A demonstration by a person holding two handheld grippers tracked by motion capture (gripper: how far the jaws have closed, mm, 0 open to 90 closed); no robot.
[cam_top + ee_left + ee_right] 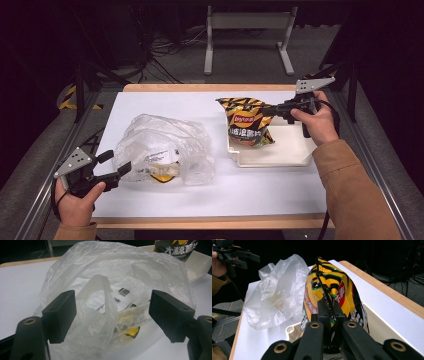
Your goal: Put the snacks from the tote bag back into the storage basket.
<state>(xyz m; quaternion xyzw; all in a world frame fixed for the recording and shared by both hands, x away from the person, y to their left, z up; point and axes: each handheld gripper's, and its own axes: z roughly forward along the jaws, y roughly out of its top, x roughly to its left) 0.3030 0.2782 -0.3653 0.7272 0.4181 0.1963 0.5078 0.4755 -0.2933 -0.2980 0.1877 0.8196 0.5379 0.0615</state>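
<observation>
A yellow-and-black striped chip bag (247, 122) stands upright in a white tray (280, 156). My right gripper (263, 107) is shut on the bag's top seam, reaching in from the right. In the right gripper view its jaws (328, 308) pinch that seam, and the chip bag (329, 287) rises ahead of them. A crumpled clear plastic bag (165, 147) with a packet inside lies at centre left. My left gripper (116, 163) stands open at its left edge. In the left gripper view the plastic bag (112, 290) lies between the spread jaws, untouched by the pads.
The white table top (250, 190) has wooden edges front and back. The tray (377, 325) sits right of centre. Beyond the table, a grey metal stand (247, 35) and loose cables lie on the floor. Dark frame rails run along both sides.
</observation>
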